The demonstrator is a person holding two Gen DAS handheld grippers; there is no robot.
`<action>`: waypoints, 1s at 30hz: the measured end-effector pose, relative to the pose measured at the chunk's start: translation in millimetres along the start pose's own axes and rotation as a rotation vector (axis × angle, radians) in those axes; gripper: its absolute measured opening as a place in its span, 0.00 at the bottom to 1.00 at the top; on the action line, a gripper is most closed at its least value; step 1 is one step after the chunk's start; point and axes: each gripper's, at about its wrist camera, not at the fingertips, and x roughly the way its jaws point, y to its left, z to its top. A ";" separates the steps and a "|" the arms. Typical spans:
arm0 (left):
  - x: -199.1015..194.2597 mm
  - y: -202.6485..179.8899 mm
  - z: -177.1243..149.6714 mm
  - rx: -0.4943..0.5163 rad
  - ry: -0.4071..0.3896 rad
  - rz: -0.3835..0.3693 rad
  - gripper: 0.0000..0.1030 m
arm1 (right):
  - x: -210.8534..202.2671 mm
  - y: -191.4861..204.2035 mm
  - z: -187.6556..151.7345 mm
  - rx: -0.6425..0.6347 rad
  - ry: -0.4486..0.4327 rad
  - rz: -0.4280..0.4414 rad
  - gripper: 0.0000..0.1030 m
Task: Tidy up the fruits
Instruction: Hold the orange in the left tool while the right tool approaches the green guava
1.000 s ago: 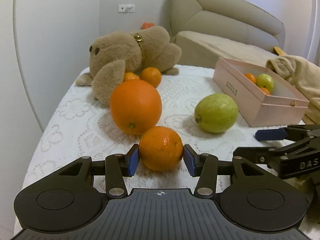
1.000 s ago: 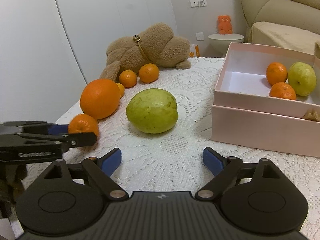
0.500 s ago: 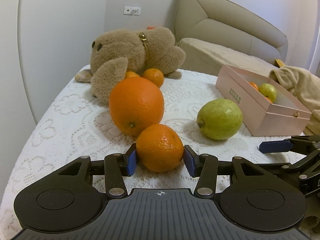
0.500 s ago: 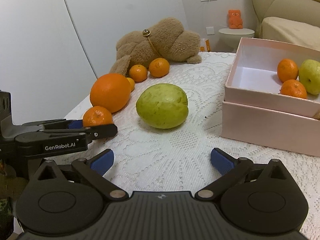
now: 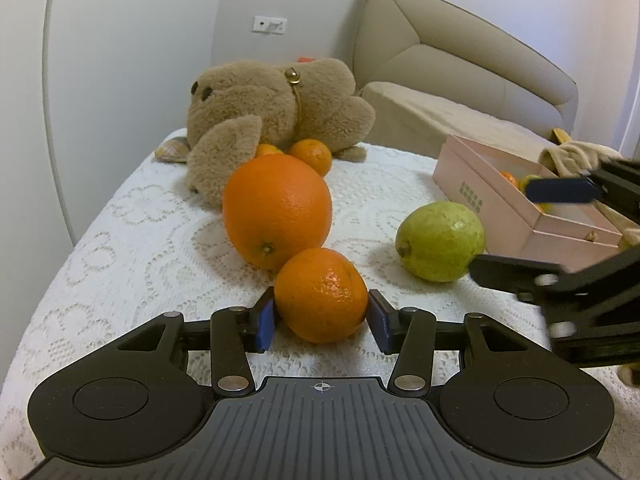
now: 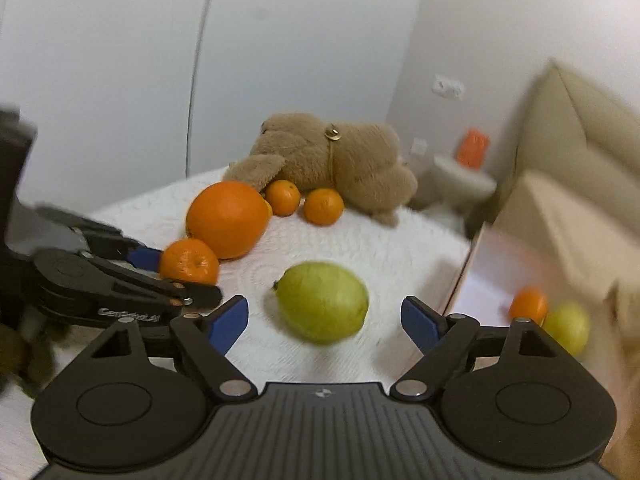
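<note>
Fruit lies scattered over a white lace tablecloth (image 5: 120,248), and both handheld grippers point in over it. The left gripper (image 5: 322,318) has its blue pads pressed on either side of a small mandarin (image 5: 322,294) – a firm pinch, the fruit low against the cloth, though whether it rests on it I cannot tell. Just behind the mandarin, at about eleven o'clock from it and touching or nearly so, sits a large orange (image 5: 277,210). Farther back at twelve o'clock a brown plush toy (image 5: 276,108) sprawls with two more small mandarins (image 5: 311,156) tucked against its belly.

The right gripper (image 6: 324,320) has its fingers spread wide but is closing – the green guava (image 6: 322,302) lies on the cloth just ahead of the gap between the blue pads, neither pad touching it. From the left wrist view that same guava (image 5: 440,242) sits at about three o'clock of the held mandarin, with the right gripper's dark fingers reaching in from the right edge.

At roughly two o'clock of the guava stands an open pink box (image 5: 476,184); inside it, seen blurred from the right wrist, lie an orange fruit (image 6: 528,306) and a yellow-green one (image 6: 568,328) side by side. A beige sofa (image 5: 460,68) stands beyond the table.
</note>
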 end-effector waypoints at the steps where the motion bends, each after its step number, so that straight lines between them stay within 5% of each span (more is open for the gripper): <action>1: -0.1 0.3 -0.1 -0.002 -0.001 -0.001 0.51 | 5.2 3.4 2.3 -0.044 0.008 -0.015 0.82; 7: -1.3 4.3 -0.7 -0.025 -0.007 -0.007 0.51 | 39.6 25.3 1.5 -0.251 0.039 -0.094 0.82; 13: -1.8 5.9 -0.6 -0.035 -0.007 -0.014 0.50 | 69.0 27.8 4.8 -0.209 0.089 -0.086 0.74; 15: -2.2 6.1 -0.5 -0.037 -0.007 -0.015 0.50 | 73.0 25.1 6.7 -0.159 0.105 -0.069 0.65; 18: -2.5 6.3 -0.2 -0.042 -0.007 -0.018 0.50 | 69.9 17.9 9.9 -0.074 0.114 -0.051 0.65; 26: -2.4 8.2 0.0 -0.054 -0.007 -0.022 0.50 | 45.1 -32.3 -7.0 0.415 0.106 0.187 0.64; 30: -2.3 8.1 0.0 -0.055 -0.007 -0.023 0.50 | 37.0 -37.0 -27.0 0.489 0.081 0.208 0.65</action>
